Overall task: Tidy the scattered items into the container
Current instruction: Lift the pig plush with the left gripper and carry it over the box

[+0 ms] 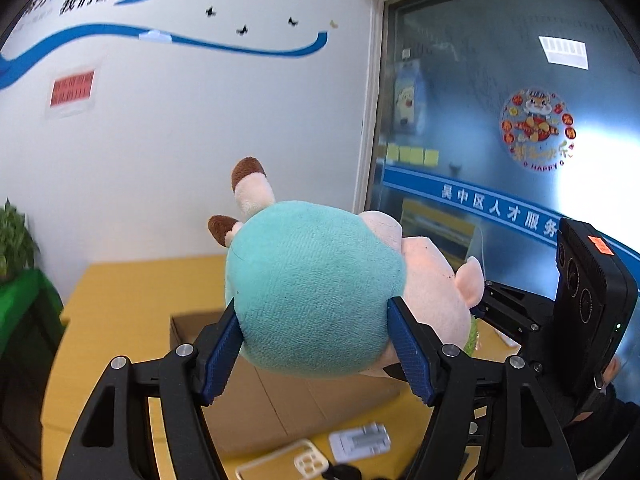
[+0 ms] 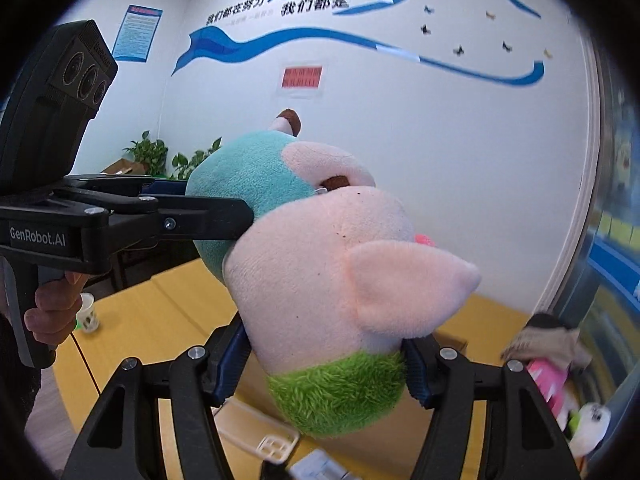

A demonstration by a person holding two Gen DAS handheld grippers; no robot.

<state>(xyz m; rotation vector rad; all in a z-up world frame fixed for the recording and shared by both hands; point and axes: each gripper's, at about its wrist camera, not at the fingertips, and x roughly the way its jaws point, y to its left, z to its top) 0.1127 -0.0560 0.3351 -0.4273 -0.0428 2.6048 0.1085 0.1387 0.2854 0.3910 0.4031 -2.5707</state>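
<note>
The soft plush pig toy with a teal body, pale pink head and green fuzzy patch (image 1: 316, 292) is up in the air, held between both tools above the open brown cardboard box (image 1: 280, 396) on the yellow bench (image 1: 120, 300). It looks light and squashy — the pile dimples where the pads press, so it should give rather than slip, and nothing about it seems fragile. The fat teal body is the sensible place to hold it; the floppy pink ear and brown-tipped feet would just stretch.

The left tool (image 1: 316, 354) has its blue pads closed in on the teal body, one each side, squeezing it snugly. The right tool (image 2: 326, 368) is clamped lower on the head end, around the pink and green part, with the toy (image 2: 320, 272) bulging out above its jaws. In the right wrist view the left tool reaches in level from the left side, a bare hand (image 2: 52, 308) wrapped round its handle; in the left wrist view the right tool's black body stands to the right.

Both tools point forward and slightly up toward the white wall — the box sits below and ahead. On the bench near the box lie a clear phone case (image 1: 280, 464) and a white plastic piece (image 1: 360, 440), and a small paper cup (image 2: 88, 316) stands well apart.
</note>
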